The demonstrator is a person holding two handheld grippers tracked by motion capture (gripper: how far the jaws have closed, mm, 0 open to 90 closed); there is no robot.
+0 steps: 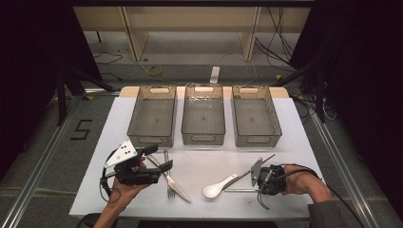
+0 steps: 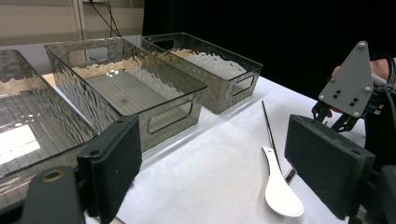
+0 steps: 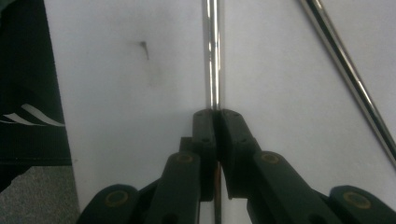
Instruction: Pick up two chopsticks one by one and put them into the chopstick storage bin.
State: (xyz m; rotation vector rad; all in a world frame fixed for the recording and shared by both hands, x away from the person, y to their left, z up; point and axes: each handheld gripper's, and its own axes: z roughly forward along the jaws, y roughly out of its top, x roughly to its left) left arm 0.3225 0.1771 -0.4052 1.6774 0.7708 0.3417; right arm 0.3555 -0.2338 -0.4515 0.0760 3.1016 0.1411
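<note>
Right gripper pinched on a thin steel chopstick; left gripper idle and wide open.

High view: right gripper (image 1: 254, 176) held the slim steel chopstick (image 1: 240, 190) low at the white table (image 1: 285, 123) edge, at 5 o'clock; white ceramic spoon (image 1: 216, 188) touching close, a careless lift could knock it; three clear bins (image 1: 203, 116) at 12 o'clock, open room between. Left gripper view: left gripper (image 2: 219, 168) gaped, holding nothing. Right gripper view: jaws shut on the rod's end, so it might swivel or slip; second chopstick (image 3: 348, 74) beside.

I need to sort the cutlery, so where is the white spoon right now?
In the high view the white spoon lies on the table's near right part, beside two metal chopsticks, just left of the right gripper, in front of the middle bin.
</note>
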